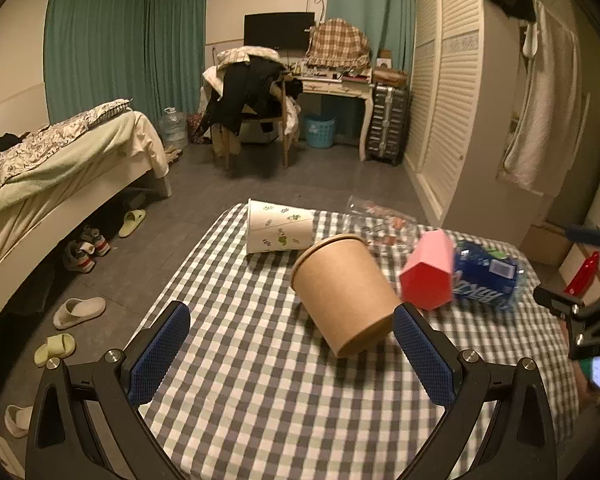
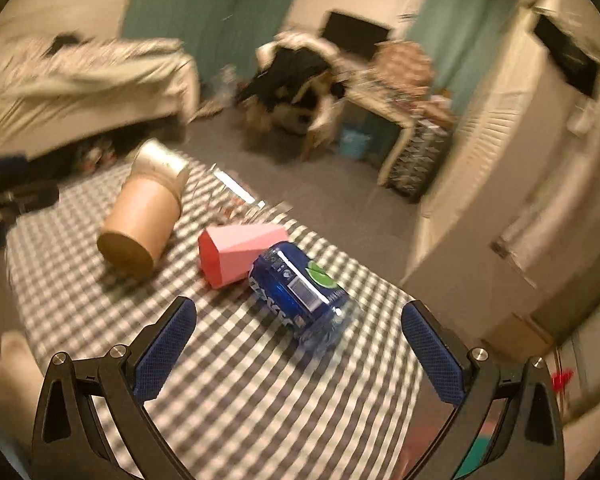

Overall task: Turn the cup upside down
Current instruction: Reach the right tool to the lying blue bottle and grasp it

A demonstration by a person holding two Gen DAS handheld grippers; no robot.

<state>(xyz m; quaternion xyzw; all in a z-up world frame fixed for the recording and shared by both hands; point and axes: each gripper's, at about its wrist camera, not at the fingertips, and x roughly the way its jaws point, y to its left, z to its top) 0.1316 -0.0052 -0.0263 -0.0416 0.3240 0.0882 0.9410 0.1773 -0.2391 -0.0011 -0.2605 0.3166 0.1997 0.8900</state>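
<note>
A brown paper cup lies on its side on the checkered tablecloth, base toward me. It also shows in the right wrist view. A white printed paper cup lies on its side behind it. A pink cup lies on its side beside a blue plastic bottle; both show in the right wrist view, the pink cup and the bottle. My left gripper is open and empty, just short of the brown cup. My right gripper is open and empty, near the bottle.
A clear plastic wrapper lies at the table's far edge. The bed stands left, slippers on the floor, a chair with clothes and a desk behind, a wardrobe right.
</note>
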